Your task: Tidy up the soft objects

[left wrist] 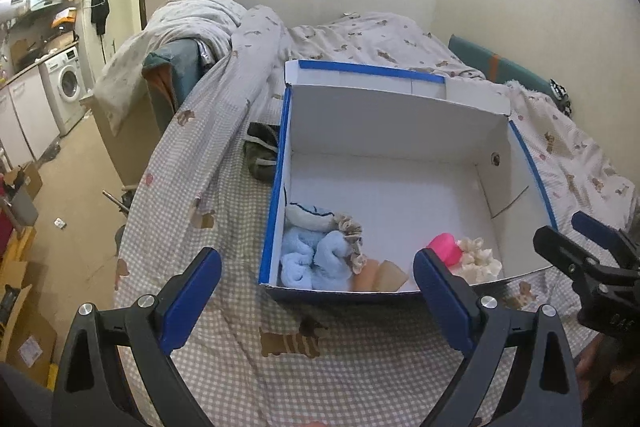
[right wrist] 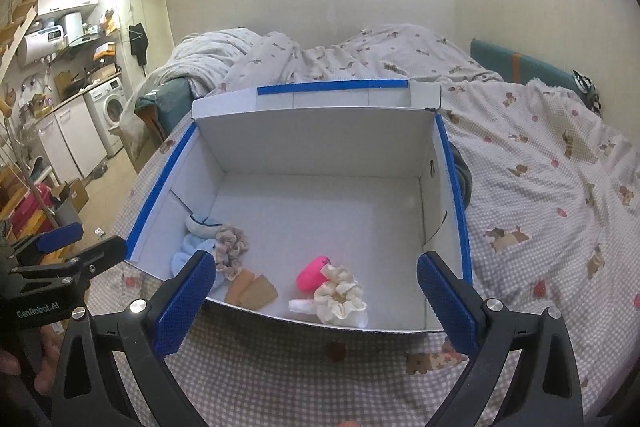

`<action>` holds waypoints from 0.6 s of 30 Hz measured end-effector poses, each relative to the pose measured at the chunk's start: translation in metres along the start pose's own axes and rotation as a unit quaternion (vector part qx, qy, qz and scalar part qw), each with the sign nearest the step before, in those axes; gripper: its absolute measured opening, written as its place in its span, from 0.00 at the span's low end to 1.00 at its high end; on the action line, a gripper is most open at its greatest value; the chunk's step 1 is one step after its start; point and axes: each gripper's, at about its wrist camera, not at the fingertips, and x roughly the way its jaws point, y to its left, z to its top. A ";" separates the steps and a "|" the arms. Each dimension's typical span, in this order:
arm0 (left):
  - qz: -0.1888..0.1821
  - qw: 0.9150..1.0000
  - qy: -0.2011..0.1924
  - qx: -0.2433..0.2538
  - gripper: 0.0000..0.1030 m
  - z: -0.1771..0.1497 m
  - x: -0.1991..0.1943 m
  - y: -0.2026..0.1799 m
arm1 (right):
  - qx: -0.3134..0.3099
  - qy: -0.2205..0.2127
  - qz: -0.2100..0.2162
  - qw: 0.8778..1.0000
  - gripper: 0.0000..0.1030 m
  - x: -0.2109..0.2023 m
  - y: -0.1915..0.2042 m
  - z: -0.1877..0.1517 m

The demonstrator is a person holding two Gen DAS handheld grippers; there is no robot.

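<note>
From the left wrist, the left gripper [left wrist: 318, 293] hangs with jaws apart before the white, blue-edged box [left wrist: 400, 131] on the checked bed [left wrist: 224, 211]; a light-blue towel [left wrist: 310, 261] lies in the box's near left corner. From the right wrist, the right gripper [right wrist: 316, 301] also gapes; the left gripper's body reads "GenRobot.AI"; a washing machine [right wrist: 110, 111] stands left.

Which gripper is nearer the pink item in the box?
Right. The pink item lies just ahead between the right gripper fingers; the left gripper sits farther left, facing the blue towel.
</note>
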 end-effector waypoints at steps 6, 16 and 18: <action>0.000 1.000 -0.001 0.002 0.93 0.000 0.001 0.001 | -0.001 0.001 0.000 1.000 1.00 -0.001 0.001 0.000; 0.002 1.000 0.003 -0.004 0.93 -0.001 0.001 0.004 | 0.000 0.001 -0.001 1.000 1.00 0.000 0.001 -0.001; 0.002 1.000 0.001 -0.004 0.93 -0.001 0.000 0.004 | -0.001 0.001 -0.001 1.000 1.00 0.000 0.001 -0.001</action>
